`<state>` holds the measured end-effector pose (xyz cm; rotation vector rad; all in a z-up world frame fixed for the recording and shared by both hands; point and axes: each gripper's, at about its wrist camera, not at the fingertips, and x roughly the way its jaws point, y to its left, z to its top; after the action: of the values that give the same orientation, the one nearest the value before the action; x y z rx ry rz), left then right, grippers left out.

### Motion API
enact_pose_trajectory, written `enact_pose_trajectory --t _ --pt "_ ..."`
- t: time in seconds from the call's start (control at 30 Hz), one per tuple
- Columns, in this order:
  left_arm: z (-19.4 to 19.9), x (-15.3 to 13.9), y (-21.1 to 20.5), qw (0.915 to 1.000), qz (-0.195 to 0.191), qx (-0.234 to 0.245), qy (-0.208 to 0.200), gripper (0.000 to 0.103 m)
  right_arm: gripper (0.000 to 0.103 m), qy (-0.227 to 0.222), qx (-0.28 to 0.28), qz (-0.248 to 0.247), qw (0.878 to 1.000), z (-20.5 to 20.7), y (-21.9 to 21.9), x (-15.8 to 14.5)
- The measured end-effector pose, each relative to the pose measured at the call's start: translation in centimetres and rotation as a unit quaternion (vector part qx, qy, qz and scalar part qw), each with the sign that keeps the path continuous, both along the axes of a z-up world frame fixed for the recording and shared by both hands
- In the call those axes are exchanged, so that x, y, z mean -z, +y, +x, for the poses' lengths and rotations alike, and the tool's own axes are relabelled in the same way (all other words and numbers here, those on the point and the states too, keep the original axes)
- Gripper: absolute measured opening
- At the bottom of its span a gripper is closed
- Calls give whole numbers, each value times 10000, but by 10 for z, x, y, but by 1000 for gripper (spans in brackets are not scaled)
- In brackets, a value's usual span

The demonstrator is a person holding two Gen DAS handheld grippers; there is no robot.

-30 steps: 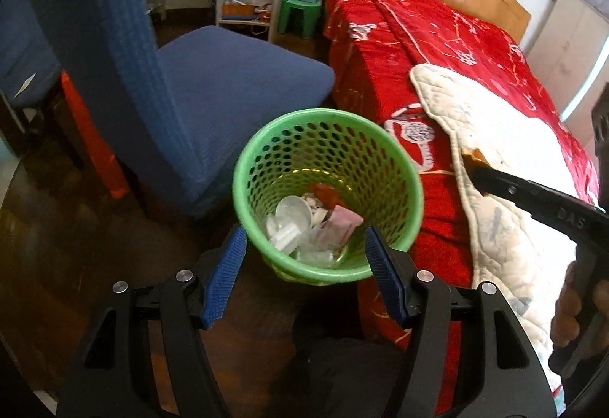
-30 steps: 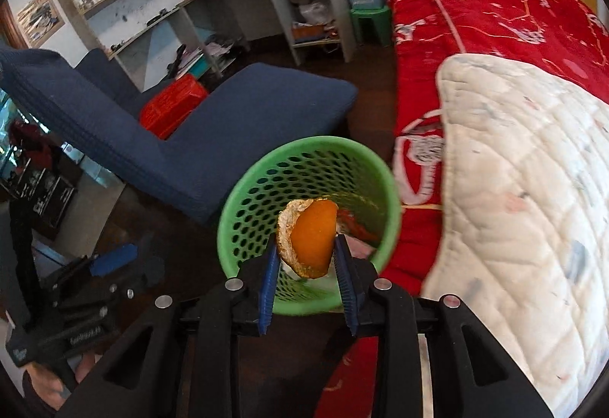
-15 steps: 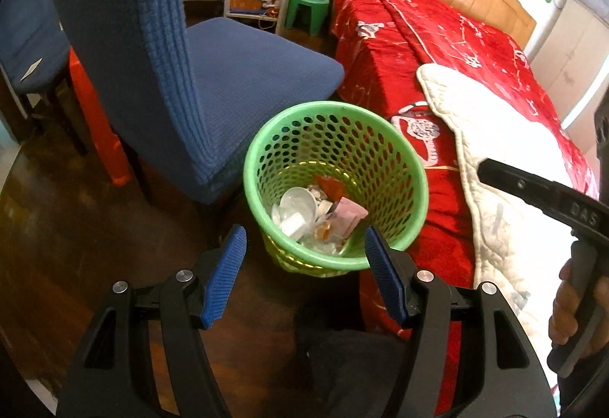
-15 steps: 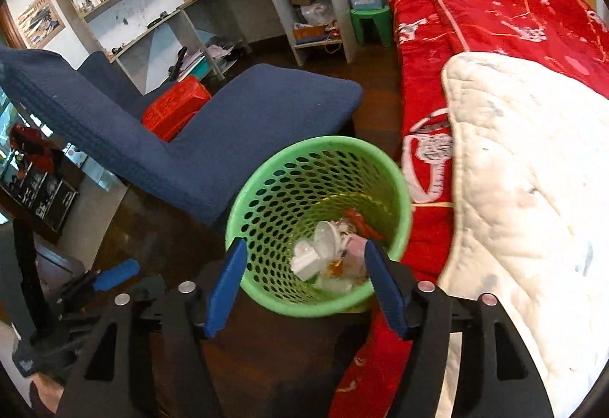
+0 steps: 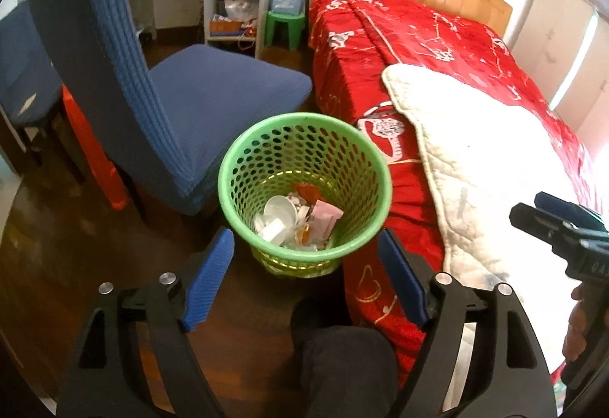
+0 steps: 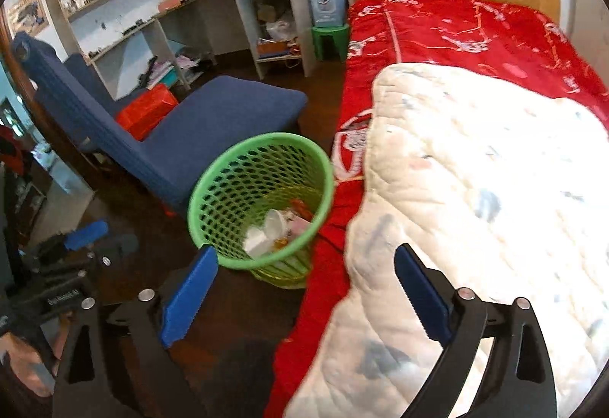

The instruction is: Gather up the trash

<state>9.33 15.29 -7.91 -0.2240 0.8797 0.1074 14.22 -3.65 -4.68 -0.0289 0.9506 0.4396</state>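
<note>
While both grippers gape wide and hold nothing, the perforated green plastic basket [image 5: 304, 189] sits ahead between the left gripper [image 5: 304, 281] fingers, left of the right gripper [image 6: 304, 288], holding crumpled white trash [image 5: 279, 218].

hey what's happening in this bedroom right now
A person is collecting trash with a pair of tongs in each hand. Both the left tongs and the right tongs are open and empty. The green basket stands on the floor between the blue chair and the bed, holding scraps.
</note>
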Motion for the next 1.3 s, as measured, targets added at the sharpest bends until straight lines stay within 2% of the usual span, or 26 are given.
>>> enact_pose_trajectory --t 0.07,0.33,0.73,1.3 --pt "-4 -5 -6 10000 41 27 -41 82 93 -5 84 -52 10000 -9 -6 -2" --pt "-22 -22 -23 9994 258 39 -206 84 95 -197 329 -367 9986 -39 -24 -10" --pt "-46 -49 -44 9970 583 0 -506 92 96 -421 580 -290 9970 -70 -50 -31" --pt "-65 -67 -52 9947 754 -124 -690 93 96 -601 490 -195 9968 -94 -51 -42"
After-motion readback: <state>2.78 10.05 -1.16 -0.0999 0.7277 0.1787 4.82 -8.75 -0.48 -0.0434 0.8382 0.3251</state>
